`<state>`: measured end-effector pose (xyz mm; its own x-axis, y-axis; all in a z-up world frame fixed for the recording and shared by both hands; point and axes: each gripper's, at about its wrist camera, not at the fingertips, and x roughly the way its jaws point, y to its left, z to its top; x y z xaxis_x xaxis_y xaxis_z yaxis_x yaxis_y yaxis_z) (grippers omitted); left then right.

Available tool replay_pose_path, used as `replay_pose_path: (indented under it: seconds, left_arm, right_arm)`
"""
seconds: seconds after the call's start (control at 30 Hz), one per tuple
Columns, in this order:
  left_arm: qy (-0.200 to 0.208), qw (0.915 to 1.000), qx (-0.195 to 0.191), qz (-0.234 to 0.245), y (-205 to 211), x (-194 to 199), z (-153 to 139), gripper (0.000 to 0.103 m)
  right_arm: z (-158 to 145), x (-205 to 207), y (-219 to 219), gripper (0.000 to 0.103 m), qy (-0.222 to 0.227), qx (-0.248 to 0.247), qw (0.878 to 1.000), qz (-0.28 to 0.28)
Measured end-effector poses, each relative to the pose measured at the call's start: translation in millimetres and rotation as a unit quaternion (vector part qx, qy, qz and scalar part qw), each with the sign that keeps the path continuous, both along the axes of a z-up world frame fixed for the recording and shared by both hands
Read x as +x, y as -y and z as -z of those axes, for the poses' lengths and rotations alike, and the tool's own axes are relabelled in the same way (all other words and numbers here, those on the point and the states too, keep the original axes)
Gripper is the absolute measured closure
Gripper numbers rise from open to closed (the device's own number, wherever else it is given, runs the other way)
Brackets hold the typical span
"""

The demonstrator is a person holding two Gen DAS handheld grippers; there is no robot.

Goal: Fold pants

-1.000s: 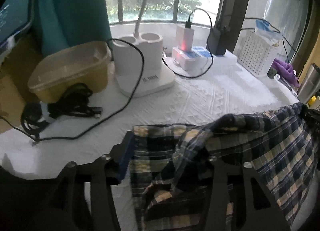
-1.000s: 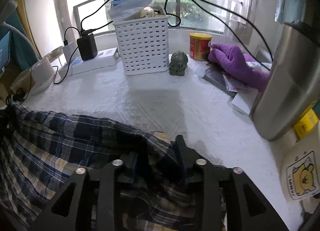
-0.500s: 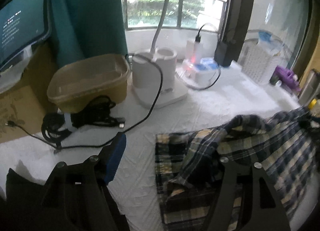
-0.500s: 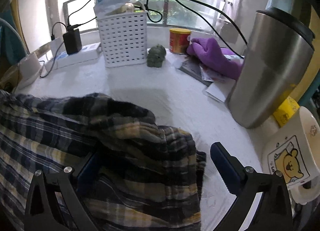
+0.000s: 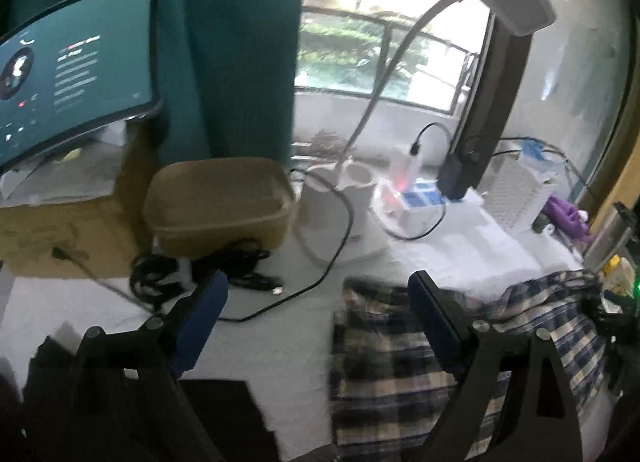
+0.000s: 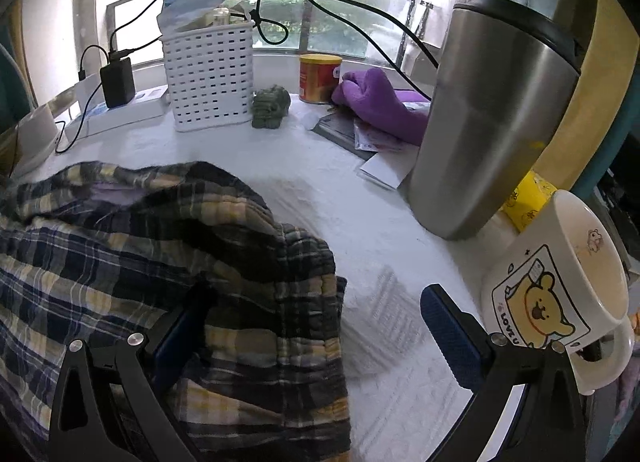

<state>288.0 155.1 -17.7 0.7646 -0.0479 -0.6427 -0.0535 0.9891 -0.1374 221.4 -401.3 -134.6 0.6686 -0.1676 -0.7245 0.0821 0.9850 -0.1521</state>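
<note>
The plaid pants (image 6: 168, 262) lie in a soft heap on the white desk (image 6: 360, 230), near its front edge; in the left wrist view the pants (image 5: 400, 362) show a straight left edge, and bare white cloth runs on from there toward the desk's left side.

The left tongs (image 5: 316, 302) stand wide apart and have just been opening; nothing sits between the blue pads, for one pad hangs over bare desk and the other over the pants' left part, and I cannot tell if it touches the cloth.

The right tongs (image 6: 312, 314) are wide apart too, and their jaws have just been opening; the right edge of the pants lies loose between the pads, not pinched; the left pad is tucked partly under a fold.

There is open desk behind the pants, up to the white basket (image 6: 208, 78) at the back edge; the right edge is tight, with the steel cup (image 6: 492, 114) and the bear mug (image 6: 560, 286) just beside the right tongs; at the left back the tan box (image 5: 220, 202) and a bundle of black cable (image 5: 200, 270) take up room.
</note>
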Motion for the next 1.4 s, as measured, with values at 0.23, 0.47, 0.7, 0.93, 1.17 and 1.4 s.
replay_pose_path:
  seconds: [0.23,0.47,0.7,0.93,1.17,1.4]
  left_arm:
    - [-0.028,0.9996,0.01,0.002,5,-21,14,0.012]
    - [-0.053,0.9985,0.0,0.01,16,-61,29,0.012]
    - [-0.071,0.9967,0.004,0.038,30,-99,43,0.012]
    - [-0.069,0.9955,-0.013,0.063,34,-130,52,0.012]
    - [-0.082,0.9929,-0.033,0.08,39,-157,71,0.012]
    - [-0.074,0.9937,-0.02,0.082,39,-166,76,0.023]
  right_arm:
    - [-9,-14,2,0.0,0.013,0.01,1.0,0.002]
    - [-30,-40,-11,0.0,0.035,0.021,0.999,-0.013]
    - [-40,-69,-61,0.0,0.041,0.042,0.995,-0.078]
    - [-37,-96,-132,0.0,0.026,0.055,0.985,-0.164]
    - [-32,-125,-196,0.0,0.009,0.078,0.969,-0.234]
    - [-28,-146,-254,0.023,-0.012,0.091,0.947,-0.309]
